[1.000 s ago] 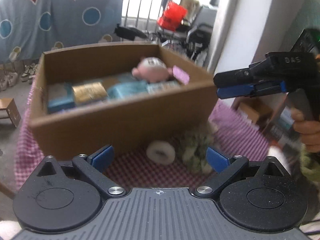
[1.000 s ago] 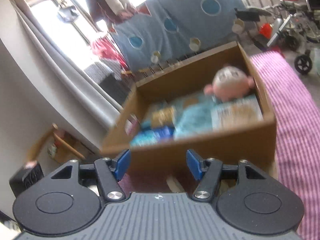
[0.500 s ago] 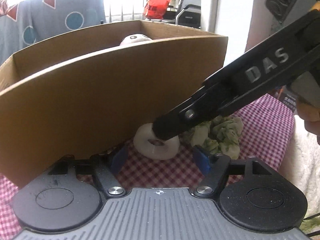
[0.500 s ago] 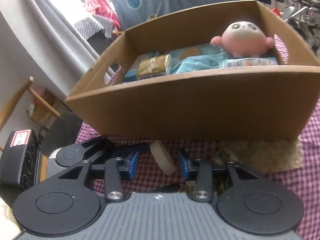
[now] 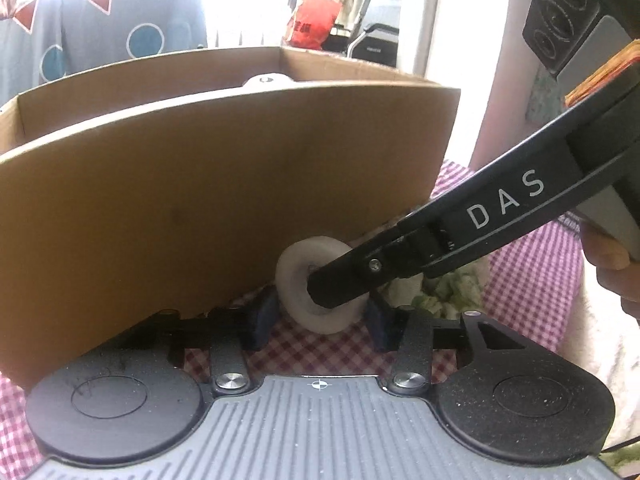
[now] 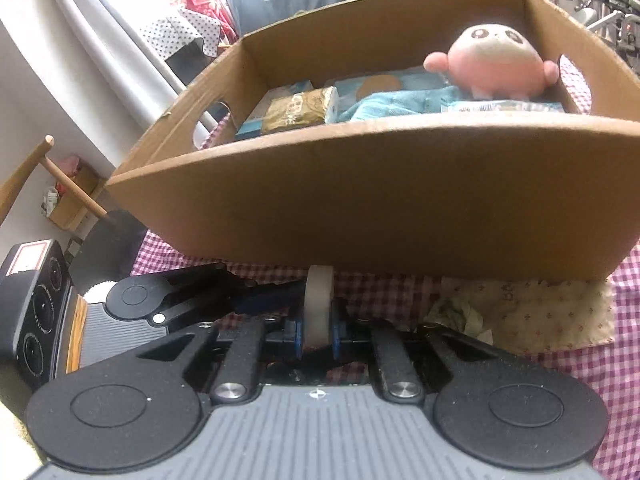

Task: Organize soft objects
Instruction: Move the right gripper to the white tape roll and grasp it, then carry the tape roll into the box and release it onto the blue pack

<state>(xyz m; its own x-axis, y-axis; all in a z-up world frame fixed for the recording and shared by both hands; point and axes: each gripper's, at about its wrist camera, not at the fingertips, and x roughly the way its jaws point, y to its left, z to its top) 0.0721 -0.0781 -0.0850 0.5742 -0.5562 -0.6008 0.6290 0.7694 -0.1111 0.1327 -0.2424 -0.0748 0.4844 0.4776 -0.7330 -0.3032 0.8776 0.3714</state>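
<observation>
A white soft ring (image 5: 298, 276) stands on edge on the checked cloth, just in front of the cardboard box (image 5: 200, 200). My right gripper (image 6: 316, 338) is shut on the ring (image 6: 319, 308), its blue pads pressing both flat sides. In the left wrist view the right gripper's black finger (image 5: 400, 264) covers the ring's hole. My left gripper (image 5: 318, 322) is open, its blue pads either side of the ring without touching it. A green-white fluffy thing (image 5: 444, 288) lies right of the ring. The box holds a pink plush (image 6: 496, 60), a blue cloth and packets.
The box (image 6: 360, 200) stands on a pink checked tablecloth (image 6: 600, 380). A floral cream cloth (image 6: 532, 312) lies under the box's right front corner. A black device (image 6: 32, 308) sits at the left edge. A white wall is to the right in the left wrist view.
Both grippers came down to the cloth in front of the box. My right gripper closed on the white ring. My left gripper moved closer, its pads now beside the ring.
</observation>
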